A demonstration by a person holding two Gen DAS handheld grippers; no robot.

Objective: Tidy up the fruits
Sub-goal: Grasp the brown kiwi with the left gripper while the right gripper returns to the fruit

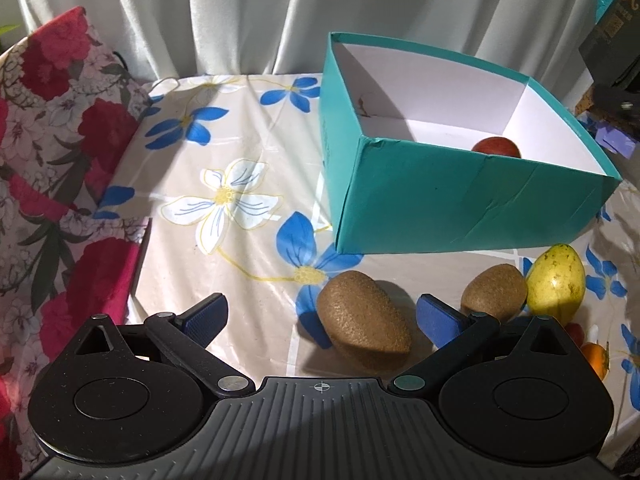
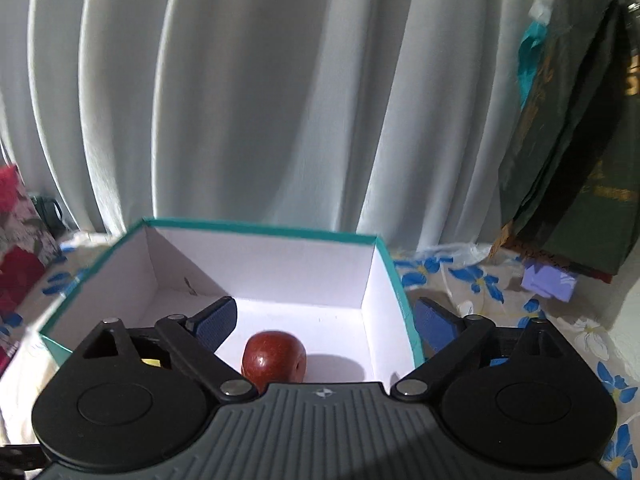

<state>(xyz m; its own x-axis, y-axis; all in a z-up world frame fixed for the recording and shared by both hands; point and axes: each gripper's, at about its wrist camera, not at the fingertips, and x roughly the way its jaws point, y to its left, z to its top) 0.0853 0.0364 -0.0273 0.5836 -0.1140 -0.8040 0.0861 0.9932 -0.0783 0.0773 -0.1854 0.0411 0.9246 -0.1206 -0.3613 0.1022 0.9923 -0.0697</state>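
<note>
Inside the teal box (image 1: 460, 196) only a red apple (image 2: 274, 356) lies, while two kiwis (image 1: 364, 316), a yellow fruit (image 1: 556, 280) and an orange one (image 1: 596, 358) wait on the tablecloth (image 1: 248, 152), both the left gripper (image 1: 320, 316) and right gripper (image 2: 326, 320) gaping wide and empty.

I see a matt teal cardboard box (image 1: 460, 196), white inside, on glossy plastic sheeting over the surface (image 1: 240, 152). At six o'clock a fuzzy kiwi (image 1: 362, 314); at three o'clock a waxy yellow fruit (image 1: 556, 280). Curtain (image 2: 280, 100): smooth cloth.
</note>
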